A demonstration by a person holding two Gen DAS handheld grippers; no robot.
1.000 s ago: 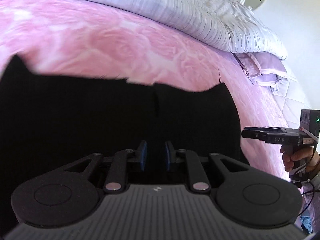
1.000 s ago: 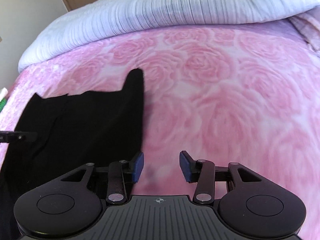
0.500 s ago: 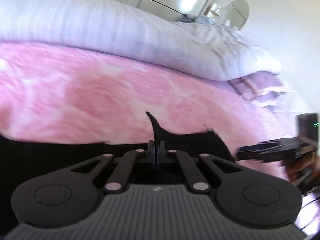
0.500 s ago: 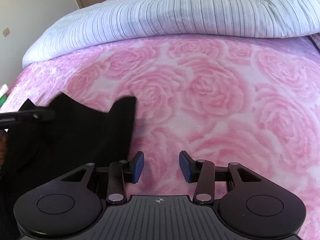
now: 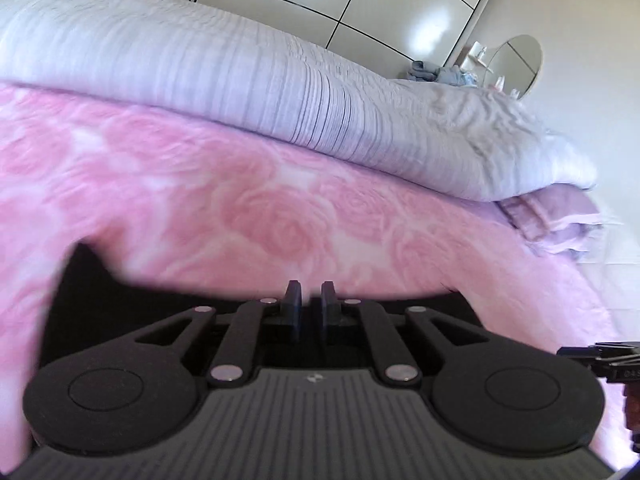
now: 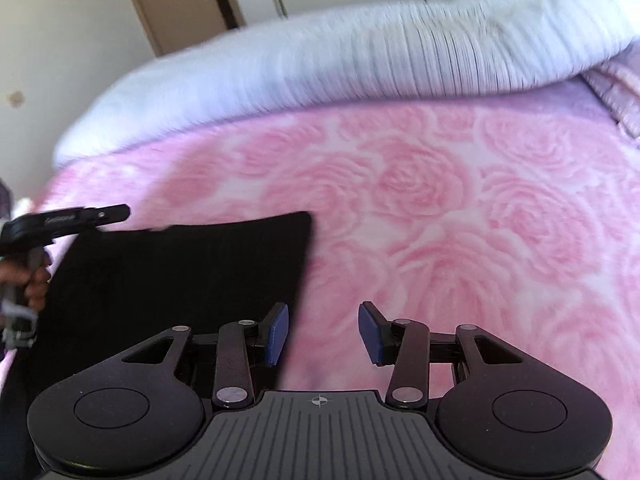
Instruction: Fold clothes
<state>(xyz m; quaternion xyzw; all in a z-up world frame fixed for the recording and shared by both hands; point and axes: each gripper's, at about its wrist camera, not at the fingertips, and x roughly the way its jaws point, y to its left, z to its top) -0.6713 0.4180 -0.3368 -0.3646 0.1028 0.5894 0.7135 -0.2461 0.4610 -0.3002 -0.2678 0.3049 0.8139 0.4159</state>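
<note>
- the black garment (image 6: pixel 180 276) lies on the bed's pink rose blanket (image 6: pixel 440 208), already laid over itself with a straight far edge; it sits ahead and to the left of the right claw (image 6: pixel 323 334).
- left claw (image 5: pixel 308 306): jaws close together with a narrow slit showing, and opening at this moment. nothing is visibly pinched between them; the dark cloth lies just below and in front of its tips.
- right claw: jaws well apart, empty, hanging over bare blanket just beside the garment's right edge.
- a hand (image 6: pixel 34 280) grips the left tool's handle at the garment's left side.
- judgement: a fold has been laid down and the left claw is letting go; step in hand is the release.
- next move likely calls for both claws to take one edge of the cloth at spaced points and carry it across evenly.
- grey striped duvet (image 5: pixel 240 80) is heaped well beyond both claws.
</note>
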